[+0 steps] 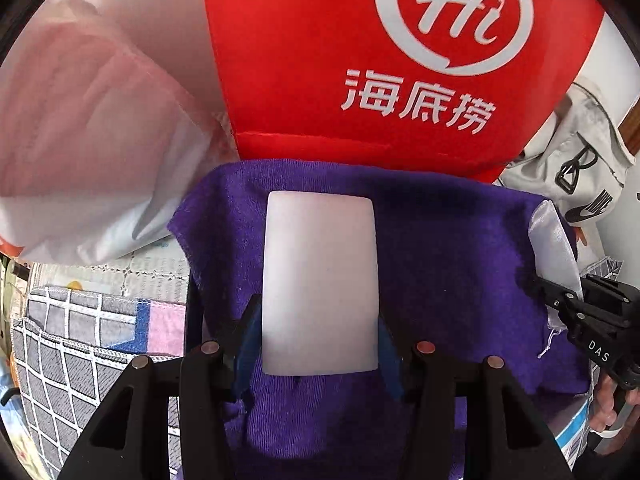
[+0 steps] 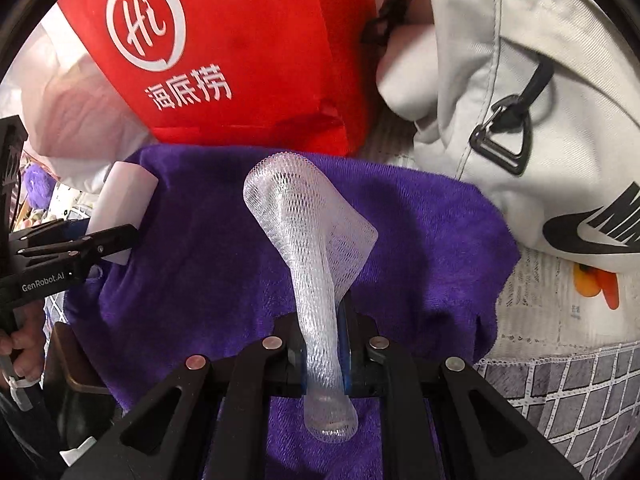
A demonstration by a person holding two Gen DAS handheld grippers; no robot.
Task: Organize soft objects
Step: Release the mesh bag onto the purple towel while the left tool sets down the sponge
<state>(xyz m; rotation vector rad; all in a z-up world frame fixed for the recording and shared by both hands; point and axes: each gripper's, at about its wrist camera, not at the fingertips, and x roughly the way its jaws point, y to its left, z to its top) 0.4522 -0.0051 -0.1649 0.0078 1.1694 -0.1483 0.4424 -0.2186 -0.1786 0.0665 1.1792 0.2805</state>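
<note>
Above a purple towel (image 1: 460, 240), the left tool (image 1: 320, 344) clamps a white foam block (image 1: 320, 284) while the right tool (image 2: 322, 356) pinches a clear mesh sleeve (image 2: 308, 232). A red bag (image 1: 360, 60) stands just behind the towel, a grey backpack (image 2: 520, 100) alongside. Both pieces appear poised for setting down; the next move likely calls for lowering them onto the towel before releasing.

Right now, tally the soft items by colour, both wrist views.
White: 4 - foam block, mesh sleeve, backpack, plastic bag
Purple: 1 - towel
Red: 1 - tote bag
Grey check: 1 - cloth
Total: 7
</note>
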